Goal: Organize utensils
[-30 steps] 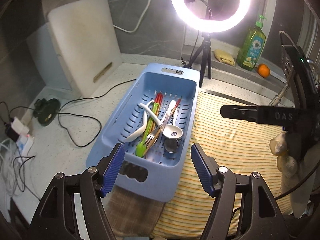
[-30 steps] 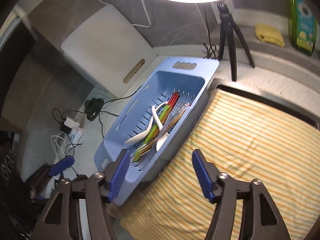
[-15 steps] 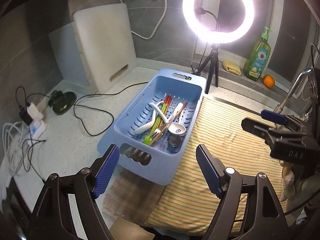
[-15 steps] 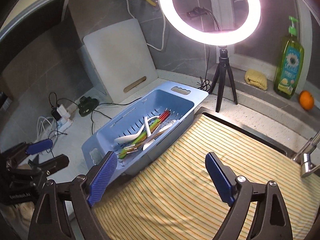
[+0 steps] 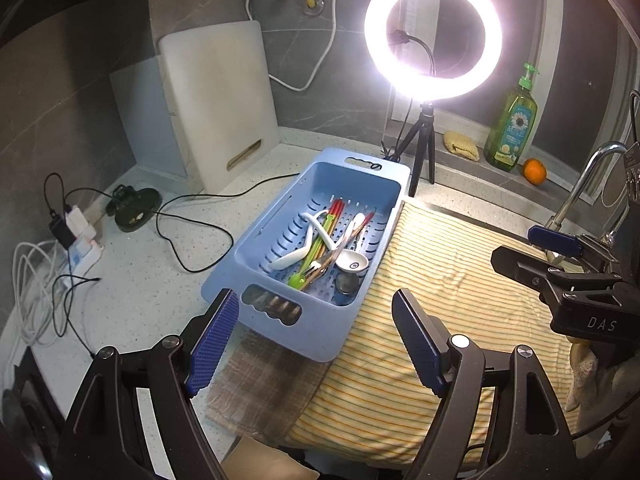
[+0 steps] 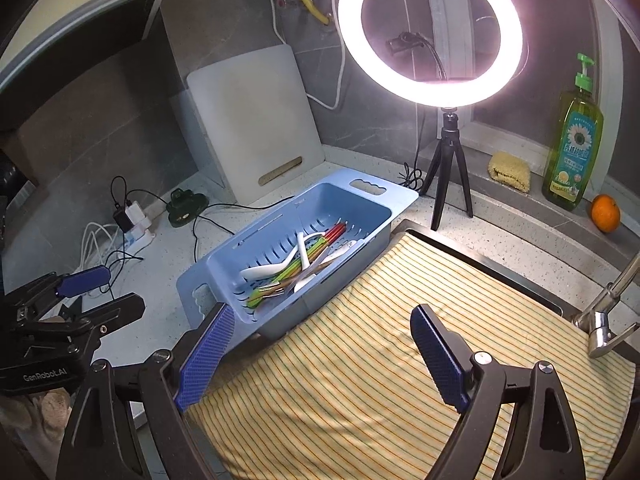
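Note:
A blue slotted basket [image 5: 264, 232] [image 6: 224, 258] sits on the counter, its near end on a cloth. It holds a pile of utensils [image 5: 326, 246] [image 6: 298, 266]: white spoons, red and green chopsticks, a fork and a small metal piece. My left gripper [image 5: 316, 340] is open and empty, held back from the basket's near handle. My right gripper [image 6: 320, 358] is open and empty above the striped yellow cloth [image 6: 380, 360] [image 5: 452, 300], to the right of the basket.
A ring light on a tripod [image 5: 432, 36] [image 6: 430, 28] stands behind the basket. A white cutting board [image 5: 218, 104] leans on the wall. Cables and a power strip [image 5: 76, 236] lie at left. A soap bottle [image 6: 574, 152], sponge, orange [image 6: 606, 208] and tap [image 6: 608, 312] are at right.
Both grippers have pulled back and risen away from the basket, so more of the counter and wall shows. Both stay open and empty. The utensils have not moved.

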`<state>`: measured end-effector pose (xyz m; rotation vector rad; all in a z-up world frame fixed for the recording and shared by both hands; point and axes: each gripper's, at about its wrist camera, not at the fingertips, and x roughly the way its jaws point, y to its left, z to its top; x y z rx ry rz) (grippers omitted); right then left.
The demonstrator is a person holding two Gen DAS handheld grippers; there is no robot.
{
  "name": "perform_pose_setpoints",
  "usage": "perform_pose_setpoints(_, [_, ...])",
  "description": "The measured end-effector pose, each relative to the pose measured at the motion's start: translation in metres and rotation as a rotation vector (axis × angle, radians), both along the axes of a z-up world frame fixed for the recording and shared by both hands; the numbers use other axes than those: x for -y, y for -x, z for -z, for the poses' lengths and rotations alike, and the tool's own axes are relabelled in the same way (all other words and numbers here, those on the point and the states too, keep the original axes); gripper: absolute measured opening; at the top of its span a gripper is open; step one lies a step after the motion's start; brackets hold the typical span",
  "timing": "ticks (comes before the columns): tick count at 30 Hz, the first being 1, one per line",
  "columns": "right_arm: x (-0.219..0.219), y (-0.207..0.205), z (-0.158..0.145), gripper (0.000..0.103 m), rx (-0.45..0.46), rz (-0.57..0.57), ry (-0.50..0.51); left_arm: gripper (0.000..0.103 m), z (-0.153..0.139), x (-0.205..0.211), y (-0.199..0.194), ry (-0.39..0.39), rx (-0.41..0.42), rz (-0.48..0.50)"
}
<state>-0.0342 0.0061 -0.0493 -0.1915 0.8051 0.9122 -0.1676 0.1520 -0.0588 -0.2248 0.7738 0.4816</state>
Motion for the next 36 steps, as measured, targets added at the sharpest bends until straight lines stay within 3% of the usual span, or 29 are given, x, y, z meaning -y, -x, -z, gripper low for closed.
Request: perform_pose_setpoints(36, [-0.0005, -0.0067, 0.0042, 0.088, -0.05, 0.024, -0.011, 0.079, -0.0072, 0.0035, -0.0023, -0.017, -0.002, 0.015])
